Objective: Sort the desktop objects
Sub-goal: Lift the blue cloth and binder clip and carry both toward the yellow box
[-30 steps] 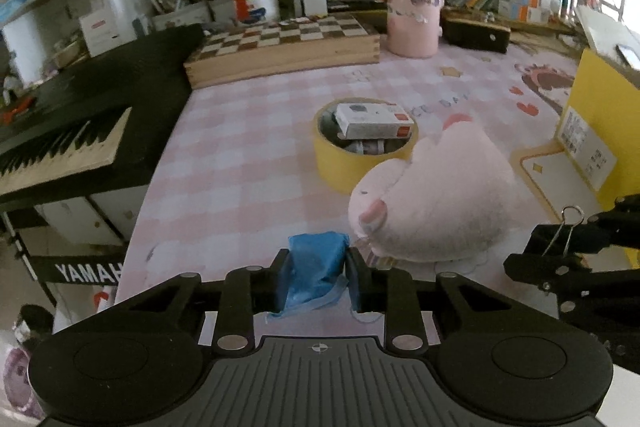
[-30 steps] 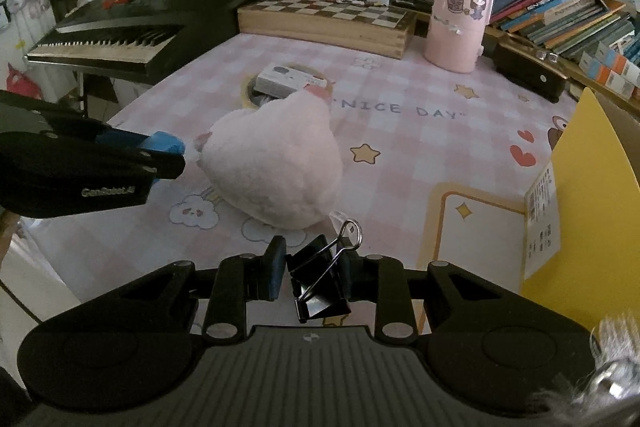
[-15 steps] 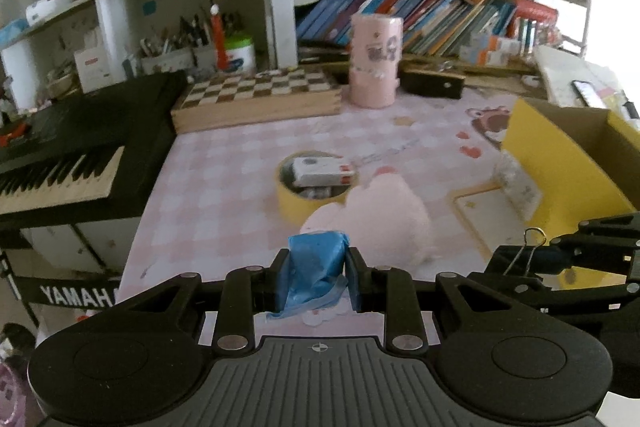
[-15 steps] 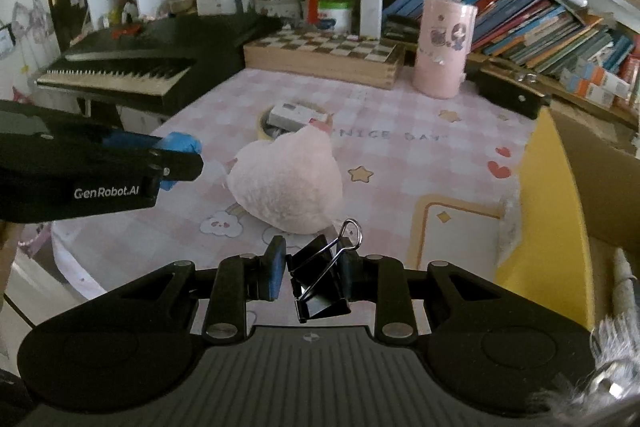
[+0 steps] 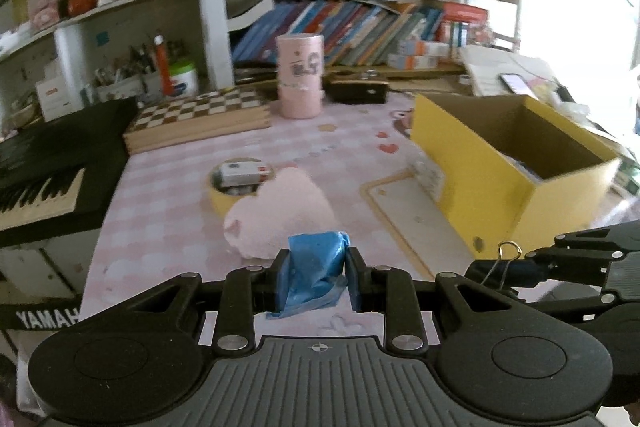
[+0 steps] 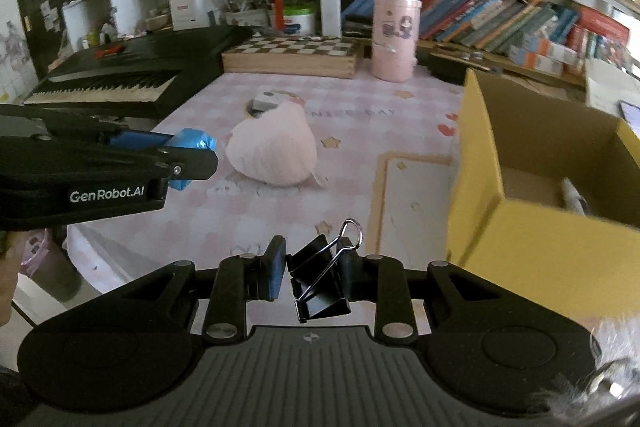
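Keyboard (image 5: 44,163): black, far left of the left wrist view, off the desk mat; no part in the sorting, by the look of it.
Chessboard box (image 5: 200,121): upper left of centre, against the shelf; untouched.
Tape roll (image 5: 236,187): yellow ring, centre left, with a small white box (image 5: 244,173) resting across its top; not yet sorted.
Plush toy (image 5: 280,211): pink, centre, just in front of the tape roll; on the mat, not yet sorted.
Left gripper (image 5: 318,275): lower centre, clamped narrow on a crumpled blue bag (image 5: 316,267), lifted clear of the mat.
Pink canister (image 5: 300,81): upper centre, upright at the back of the mat.
Right gripper (image 6: 316,267): lower centre of the right wrist view, pinched on a black binder clip (image 6: 320,275), wire handle up, clear of the mat.
Yellow box (image 5: 500,163): right of centre, open top, a few items dim inside; probable destination.
Progress: two items in hand and near the box, neither over the opening; drop still ahead, then toy, tape and small box.
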Available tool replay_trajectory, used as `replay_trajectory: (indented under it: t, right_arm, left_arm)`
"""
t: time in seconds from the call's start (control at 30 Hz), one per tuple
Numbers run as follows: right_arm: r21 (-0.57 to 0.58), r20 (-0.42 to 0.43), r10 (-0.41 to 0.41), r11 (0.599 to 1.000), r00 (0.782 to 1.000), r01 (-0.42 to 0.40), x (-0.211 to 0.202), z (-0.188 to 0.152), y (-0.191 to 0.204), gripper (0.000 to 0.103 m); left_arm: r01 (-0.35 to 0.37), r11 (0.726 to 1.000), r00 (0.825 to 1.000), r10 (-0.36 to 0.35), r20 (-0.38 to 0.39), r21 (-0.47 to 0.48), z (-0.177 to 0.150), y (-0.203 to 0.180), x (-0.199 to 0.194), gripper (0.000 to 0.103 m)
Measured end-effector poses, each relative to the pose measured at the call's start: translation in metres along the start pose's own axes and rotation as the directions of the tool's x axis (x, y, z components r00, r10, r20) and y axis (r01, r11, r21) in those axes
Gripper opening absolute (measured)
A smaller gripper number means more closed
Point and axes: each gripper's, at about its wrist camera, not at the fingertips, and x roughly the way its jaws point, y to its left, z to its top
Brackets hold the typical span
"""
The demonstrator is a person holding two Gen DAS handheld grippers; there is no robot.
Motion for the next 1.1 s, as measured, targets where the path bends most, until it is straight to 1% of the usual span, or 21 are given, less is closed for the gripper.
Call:
replay_trajectory:
  t: [0.27, 0.5, 0.77, 1.1]
  right_arm:
    - [0.063, -0.014, -0.057, 0.996, 0.998, 0.058, -0.032, -0.036, 0.001, 0.025]
    - [0.098, -0.018, -0.096, 0.990, 0.995, 0.097, -0.058, -0.064, 0.009, 0.025]
    - [0.143, -0.010, -0.151, 0.978, 0.988, 0.151, -0.092, -0.088, 0.015, 0.025]
    - [0.199, 0.018, -0.207, 0.959, 0.978, 0.200, -0.121, -0.108, 0.015, 0.025]
  left_arm:
    - [0.082, 0.995, 0.997, -0.082, 0.003, 0.054, -0.025, -0.027, -0.022, 0.026]
    - [0.142, 0.986, 0.990, -0.143, 0.002, 0.090, -0.045, -0.044, -0.044, 0.026]
    - [0.198, 0.969, 0.979, -0.202, 0.017, 0.147, -0.057, -0.065, -0.066, 0.026]
    - [0.247, 0.941, 0.964, -0.262, 0.034, 0.233, -0.064, -0.090, -0.087, 0.026]
